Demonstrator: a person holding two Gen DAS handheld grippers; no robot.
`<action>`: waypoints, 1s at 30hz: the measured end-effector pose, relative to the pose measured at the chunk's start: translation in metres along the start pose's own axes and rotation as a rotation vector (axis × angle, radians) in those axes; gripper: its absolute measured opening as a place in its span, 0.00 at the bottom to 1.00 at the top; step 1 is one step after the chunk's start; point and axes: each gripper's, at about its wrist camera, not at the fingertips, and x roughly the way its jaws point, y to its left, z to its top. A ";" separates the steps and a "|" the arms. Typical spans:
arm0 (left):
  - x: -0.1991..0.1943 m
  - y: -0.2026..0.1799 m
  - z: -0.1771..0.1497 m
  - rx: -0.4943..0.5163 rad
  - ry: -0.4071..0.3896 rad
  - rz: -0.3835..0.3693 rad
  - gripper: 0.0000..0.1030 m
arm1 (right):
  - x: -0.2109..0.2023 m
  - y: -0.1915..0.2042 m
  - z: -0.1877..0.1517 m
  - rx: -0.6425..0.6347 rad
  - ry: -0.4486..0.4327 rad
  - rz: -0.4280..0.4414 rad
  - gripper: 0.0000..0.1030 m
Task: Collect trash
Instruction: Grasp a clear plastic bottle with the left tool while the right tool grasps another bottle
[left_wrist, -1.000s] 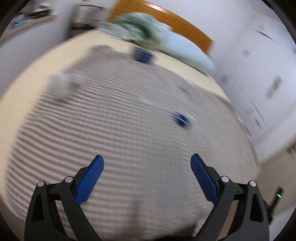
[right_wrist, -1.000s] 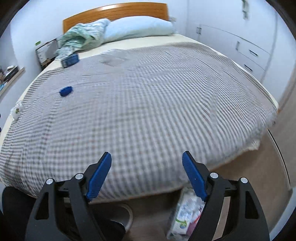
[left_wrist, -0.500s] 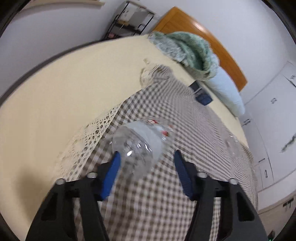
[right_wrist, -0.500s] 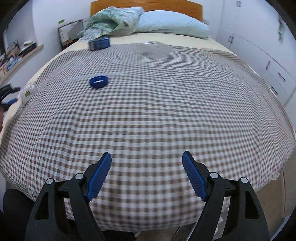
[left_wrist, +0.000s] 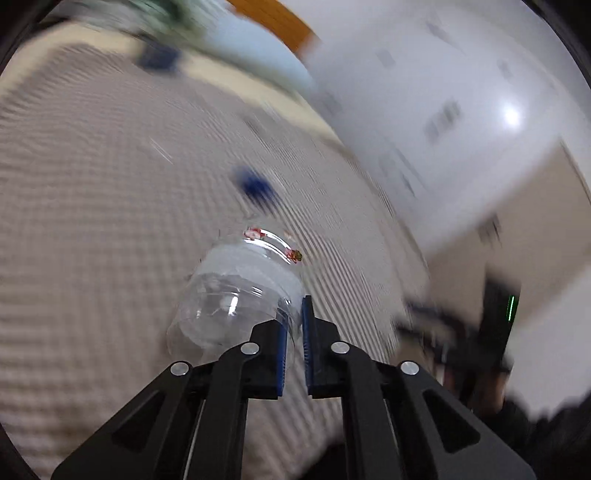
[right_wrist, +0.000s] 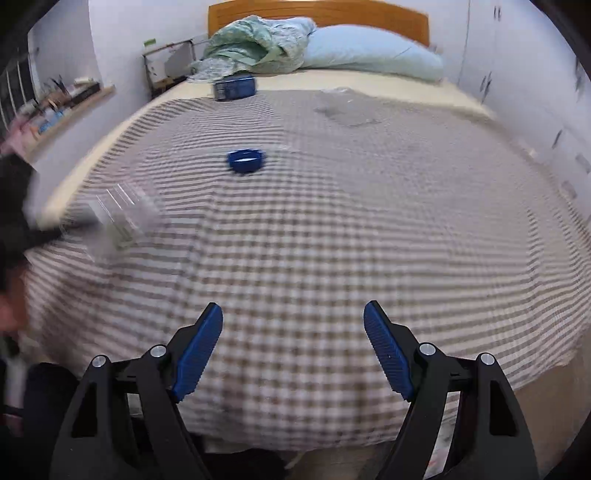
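Checked bedspread (right_wrist: 332, 240) covers a wooden-headboard (right_wrist: 317, 14) bed, white cupboards (right_wrist: 517, 66) beside.

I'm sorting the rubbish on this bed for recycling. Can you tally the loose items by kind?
Clear plastic bottle: 1, gripped in the left gripper
Blue cap: 1, on the checked cover
Blue box: 1, near the pillow
Total: 3

1. Checked bedspread (right_wrist: 332, 240): broad open surface ahead of the right gripper (right_wrist: 293, 343), whose jaws stand wide apart with nothing between.
2. Obstacles on it: blue cap (right_wrist: 245, 160) at centre, blue box (right_wrist: 235, 87) near the bunched green blanket (right_wrist: 258, 46) and pillow (right_wrist: 369, 51).
3. Left side: blurred clear bottle (right_wrist: 122, 214) intrudes.
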 end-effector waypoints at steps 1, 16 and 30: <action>0.017 -0.006 -0.011 0.022 0.046 -0.005 0.13 | -0.001 0.000 -0.002 0.010 0.004 0.030 0.73; -0.011 0.001 -0.040 -0.176 -0.027 -0.040 0.46 | 0.047 0.054 0.067 -0.174 0.070 0.438 0.73; -0.043 0.032 -0.034 -0.370 -0.177 -0.103 0.03 | 0.100 0.062 0.088 0.063 0.144 0.634 0.67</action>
